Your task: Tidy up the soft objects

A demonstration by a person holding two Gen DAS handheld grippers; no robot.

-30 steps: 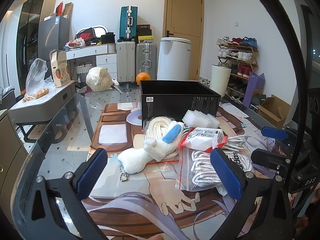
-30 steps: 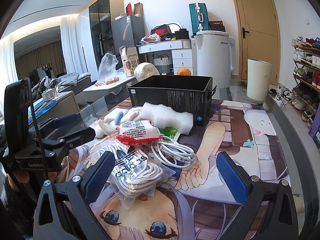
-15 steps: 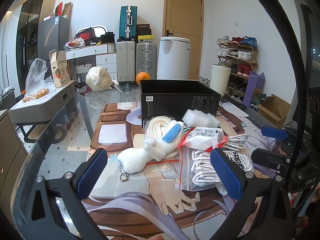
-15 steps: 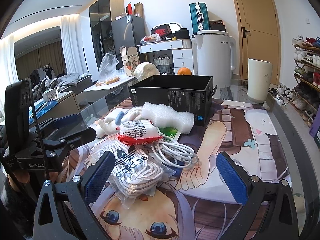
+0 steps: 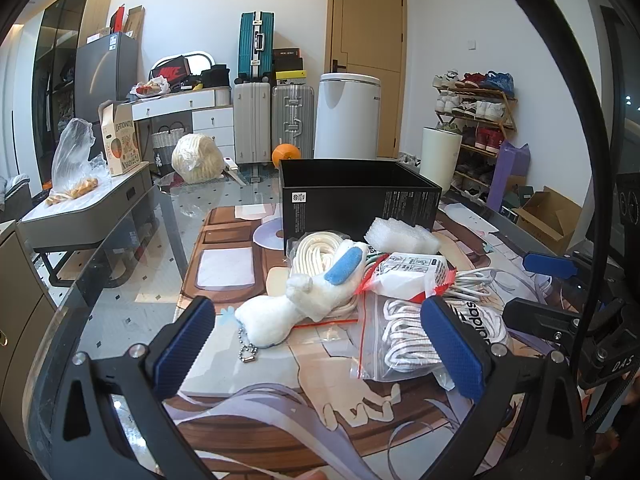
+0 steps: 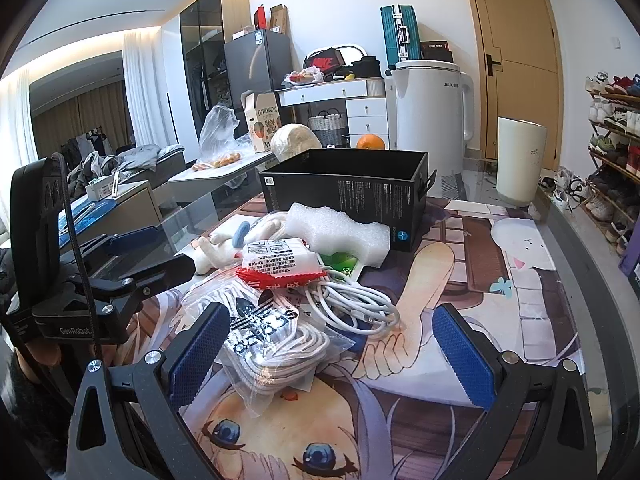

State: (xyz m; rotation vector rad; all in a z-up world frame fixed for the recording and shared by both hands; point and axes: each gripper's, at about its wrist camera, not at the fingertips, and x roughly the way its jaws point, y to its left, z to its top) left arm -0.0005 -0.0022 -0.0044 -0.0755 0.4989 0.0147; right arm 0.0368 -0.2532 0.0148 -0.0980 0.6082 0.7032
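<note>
table glass (image 5: 132, 280) carries a printed mat (image 6: 500, 288) with a black box (image 5: 356, 196) at its far end, open at the top and showing nothing inside from here. piled in front of it, touching one another: a foam block (image 6: 336, 230), a zip bag of white laces (image 6: 272, 344), a coil of white rope (image 5: 316, 252), a white plush toy (image 5: 304, 300), a red-edged packet (image 6: 280, 260) and a white cable (image 6: 352, 304). nothing has shifted over the last second. left gripper (image 5: 320, 344) and right gripper (image 6: 332, 356) hover short of the pile, jaws spread wide, both empty. sorting looks not yet begun; the plush seems nearest for the left.
</note>
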